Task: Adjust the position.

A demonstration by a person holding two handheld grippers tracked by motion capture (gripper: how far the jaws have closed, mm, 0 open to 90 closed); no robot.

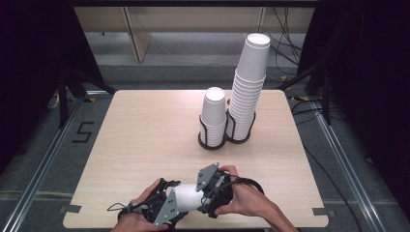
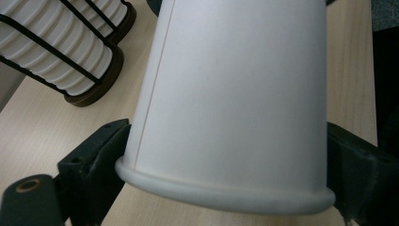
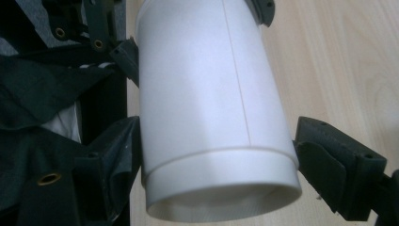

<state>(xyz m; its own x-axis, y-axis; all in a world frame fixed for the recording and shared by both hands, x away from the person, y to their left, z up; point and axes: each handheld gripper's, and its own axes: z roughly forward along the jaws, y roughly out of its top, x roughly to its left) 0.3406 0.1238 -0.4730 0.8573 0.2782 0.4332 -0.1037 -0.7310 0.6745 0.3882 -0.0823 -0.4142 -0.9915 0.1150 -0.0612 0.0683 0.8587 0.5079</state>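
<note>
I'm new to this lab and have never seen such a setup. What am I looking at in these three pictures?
A person sits at a light wooden table, holding a black two-jaw gripper in each hand. The high view looks down from above; the other two pictures come from cameras riding on the grippers.

On the table stand two black wire holders with stacked white paper cups: a short stack and a tall stack.

Between the hands lies a single white paper cup on its side. The left gripper clamps it near the rolled rim. The right gripper straddles its base end; one pad looks slightly clear of it.
</note>
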